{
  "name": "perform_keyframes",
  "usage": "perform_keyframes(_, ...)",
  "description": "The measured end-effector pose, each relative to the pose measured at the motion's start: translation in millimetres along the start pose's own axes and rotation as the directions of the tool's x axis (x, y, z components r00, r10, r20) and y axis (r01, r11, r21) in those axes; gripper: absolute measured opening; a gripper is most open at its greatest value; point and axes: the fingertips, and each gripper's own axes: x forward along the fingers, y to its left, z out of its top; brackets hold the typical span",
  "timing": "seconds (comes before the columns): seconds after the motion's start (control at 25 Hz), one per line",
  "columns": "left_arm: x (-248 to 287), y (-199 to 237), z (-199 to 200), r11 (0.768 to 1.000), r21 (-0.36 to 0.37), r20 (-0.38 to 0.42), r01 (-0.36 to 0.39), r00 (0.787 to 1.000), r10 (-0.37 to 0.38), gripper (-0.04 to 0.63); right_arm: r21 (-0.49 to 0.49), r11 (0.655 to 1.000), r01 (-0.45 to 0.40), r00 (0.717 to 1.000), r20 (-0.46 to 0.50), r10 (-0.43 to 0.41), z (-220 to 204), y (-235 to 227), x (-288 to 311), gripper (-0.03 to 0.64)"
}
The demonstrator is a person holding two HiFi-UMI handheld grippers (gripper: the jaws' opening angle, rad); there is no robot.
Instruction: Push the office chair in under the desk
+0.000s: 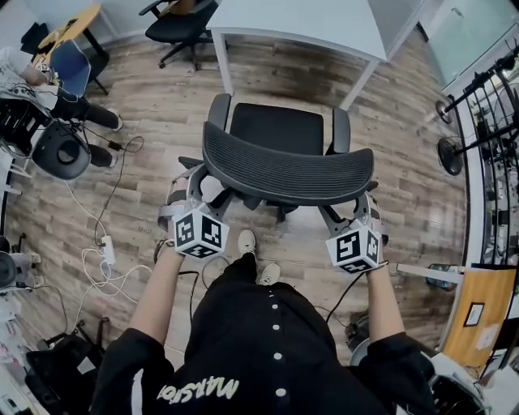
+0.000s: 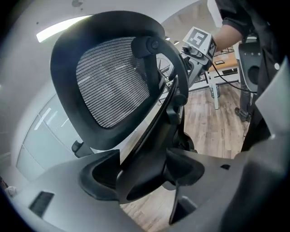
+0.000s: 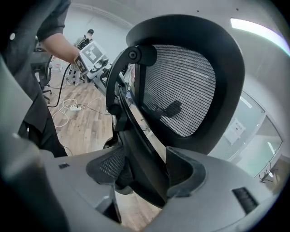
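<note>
The left gripper [image 2: 146,174] is holding its jaws partly apart, both pads pressing onto a black frame strut [image 2: 154,136] of the office chair [image 1: 288,166] behind the mesh backrest. The right gripper [image 3: 144,170] is clamping the matching strut [image 3: 136,136] on the other side in the same way, with no gap showing at either pad.

The person's 2 shoes [image 1: 246,241] are standing just behind the chair base. The chair is sitting at 12 o'clock, its back toward the person and its seat facing the white counter [image 1: 300,24]. A strip of wooden floor [image 1: 162,138] is showing between seat and counter legs, so the chair is standing outside the counter.

White cables [image 1: 107,251] are trailing at 9 o'clock, a black fan [image 1: 448,154] is standing at 3 o'clock, and a second chair [image 1: 182,24] is sitting at 11 o'clock.
</note>
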Motion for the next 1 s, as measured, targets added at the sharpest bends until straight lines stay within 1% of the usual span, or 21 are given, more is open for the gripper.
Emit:
perform_keyframes(0.12,4,1,1,1.000,0.011,0.003,0.001,1.000,-0.001,0.332,0.010,1.000,-0.003,1.000,0.006,0.003,1,-1,5,0.299)
perform_keyframes(0.24,6,4,2,1.000,0.007,0.016,-0.004,1.000,0.004,0.321,0.025,1.000,-0.003,1.000,0.012,0.003,3,-2,6,0.298)
perform_keyframes(0.36,9,4,4,1.000,0.008,0.025,0.010,1.000,-0.011,0.306,0.028,1.000,-0.006,1.000,0.007,0.006,2,-2,6,0.298)
perform_keyframes(0.52,13,5,1,0.997,0.072,-0.001,0.019,1.000,-0.019,0.295,0.013,1.000,-0.008,1.000,-0.001,0.008,3,-3,7,0.288)
perform_keyframes(0.6,13,6,0,0.996,0.089,-0.009,0.018,1.000,-0.017,0.287,0.011,1.000,-0.011,1.000,-0.006,0.011,3,-4,8,0.285)
perform_keyframes(0.88,18,6,1,0.995,0.095,-0.014,0.001,1.000,0.001,0.288,0.036,0.998,-0.044,0.999,-0.011,0.044,0,-5,9,0.282)
perform_keyframes(1.0,20,7,2,0.996,0.089,-0.003,-0.001,1.000,0.001,0.290,0.038,0.999,-0.033,0.999,-0.015,0.034,0,-9,10,0.264)
